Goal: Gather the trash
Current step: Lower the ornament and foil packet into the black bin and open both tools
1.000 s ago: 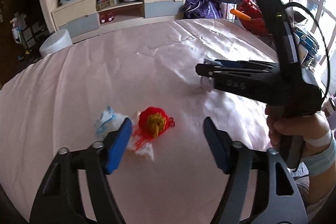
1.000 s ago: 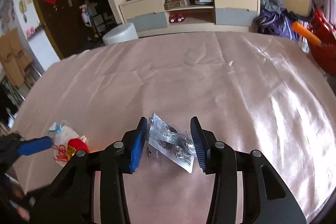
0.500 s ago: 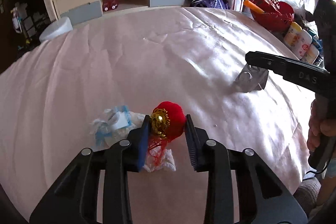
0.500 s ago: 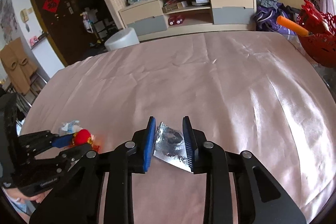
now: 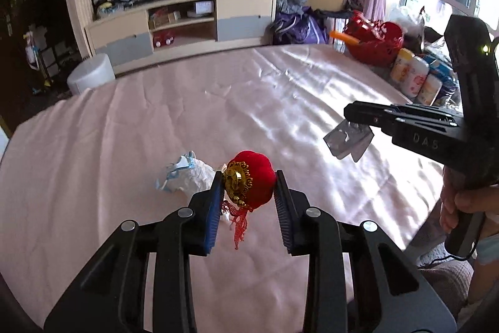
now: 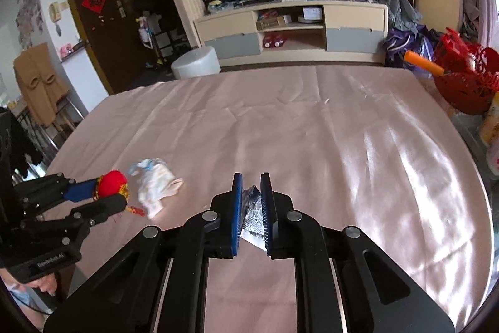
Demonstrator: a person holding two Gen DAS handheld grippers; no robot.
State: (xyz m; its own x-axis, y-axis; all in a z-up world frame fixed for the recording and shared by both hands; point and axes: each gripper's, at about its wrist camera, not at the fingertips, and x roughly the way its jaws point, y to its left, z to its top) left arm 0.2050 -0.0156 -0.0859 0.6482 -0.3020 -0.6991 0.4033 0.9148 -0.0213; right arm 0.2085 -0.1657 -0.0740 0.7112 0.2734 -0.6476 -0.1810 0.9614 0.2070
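Note:
My left gripper [image 5: 248, 186] is shut on a red velvet ornament [image 5: 252, 181] with a gold cap and red tassel, held just above the pink tablecloth. It also shows in the right wrist view [image 6: 110, 183]. A crumpled white and blue tissue [image 5: 184, 177] lies on the cloth just left of it, also seen in the right wrist view [image 6: 156, 186]. My right gripper [image 6: 251, 205] is shut on a silver foil blister pack [image 6: 252, 216], lifted off the table; the pack hangs below that gripper in the left wrist view [image 5: 347, 139].
A round table with a pink satin cloth [image 6: 312, 130] fills both views. A red basket [image 5: 374, 42] and several bottles [image 5: 411, 77] stand at its right edge. A TV cabinet [image 5: 181, 27] and a white stool [image 5: 90, 77] stand beyond the table.
My left gripper closed on the red ornament and lifted it off the tissue. My right gripper closed on the blister pack and raised it from the cloth.

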